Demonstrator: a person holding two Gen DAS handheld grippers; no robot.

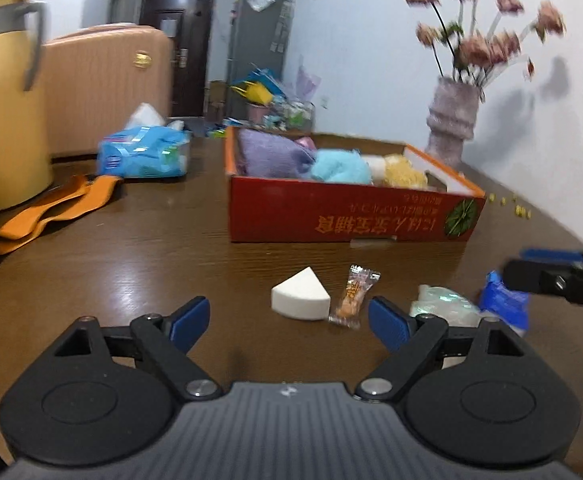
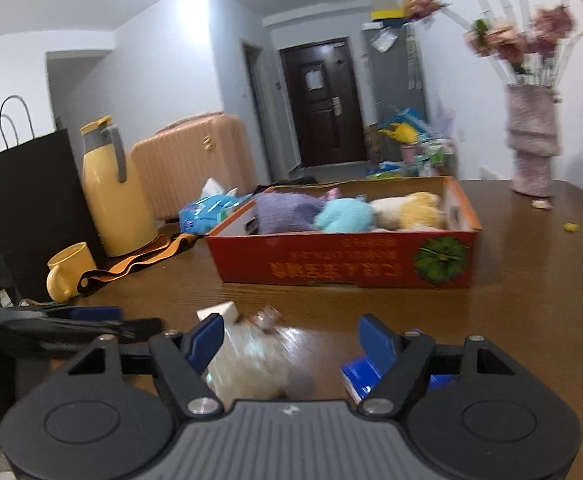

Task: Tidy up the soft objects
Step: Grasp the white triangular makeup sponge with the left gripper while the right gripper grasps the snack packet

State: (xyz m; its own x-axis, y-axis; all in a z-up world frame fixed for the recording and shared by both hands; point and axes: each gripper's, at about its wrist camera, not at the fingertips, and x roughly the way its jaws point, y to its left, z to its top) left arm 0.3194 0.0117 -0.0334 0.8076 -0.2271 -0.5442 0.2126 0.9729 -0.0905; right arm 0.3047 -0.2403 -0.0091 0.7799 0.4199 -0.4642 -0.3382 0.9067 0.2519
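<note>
Near the front edge of the tabletop (image 1: 131, 248), the left gripper (image 1: 289, 322) hovers with its fingers wide apart and nothing between the pads. Just ahead of them lie a white wedge sponge (image 1: 300, 294) and a small wrapped candy (image 1: 351, 296), side by side, the candy nearer the right-hand finger.

The right gripper (image 2: 291, 340) also stands with fingers apart, clamped on nothing; a clear plastic pouch (image 2: 251, 360) lies blurred just beside its left-hand finger, and a blue packet (image 2: 361, 374) sits partly under the right-hand one.

Between these items and the red cardboard box (image 1: 347, 216) is a band of bare wood, open for movement. The box holds a purple cloth (image 1: 269, 152), a light blue fluffy piece (image 1: 341, 166) and a yellow one (image 1: 405, 176). Gold characters and a green emblem appear upside down on its front wall; too blurred to read.

Toward the left edge: an orange strap (image 1: 51, 212), a blue tissue pack (image 1: 143, 152), a yellow thermos (image 1: 7, 100). A vase of flowers (image 1: 451, 120) stands at the right edge by the wall.
</note>
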